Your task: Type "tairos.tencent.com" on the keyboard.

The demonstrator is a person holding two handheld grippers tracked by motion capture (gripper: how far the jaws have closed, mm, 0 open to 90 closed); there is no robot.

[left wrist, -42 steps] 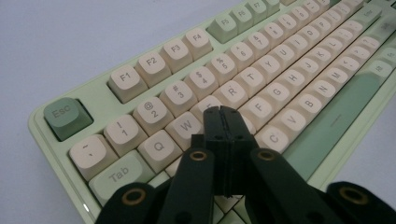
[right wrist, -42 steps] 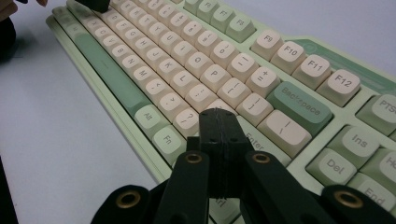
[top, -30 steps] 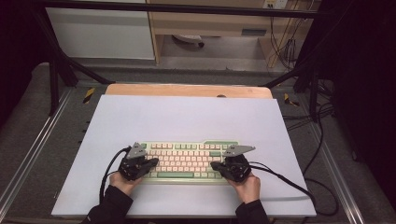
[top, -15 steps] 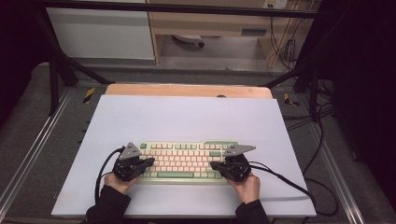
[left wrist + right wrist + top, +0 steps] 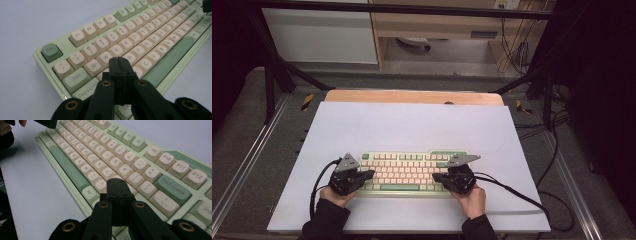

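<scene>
- At the lower left of the high view, the left gripper [image 5: 368, 175], a black two-jaw tool with a grey three-cornered plate on top, sits over the left end of the keyboard, held in a hand in a dark sleeve.
- In the left gripper view its jaws are pressed together with nothing between them, the tip [image 5: 119, 60] over the letter rows just right of the Caps Lock key.
- The pale green rectangular keyboard with cream and green plastic keycaps [image 5: 407, 170] lies flat in the lower middle of the high view, on the large white sheet covering the table [image 5: 412, 125].
- At the lower right of the keyboard in the high view, the right gripper [image 5: 438, 176], of the same black build, rests over the keyboard's right end.
- In the right gripper view its jaws are likewise closed tight and empty, the tip [image 5: 116, 181] above the keys left of Backspace.
</scene>
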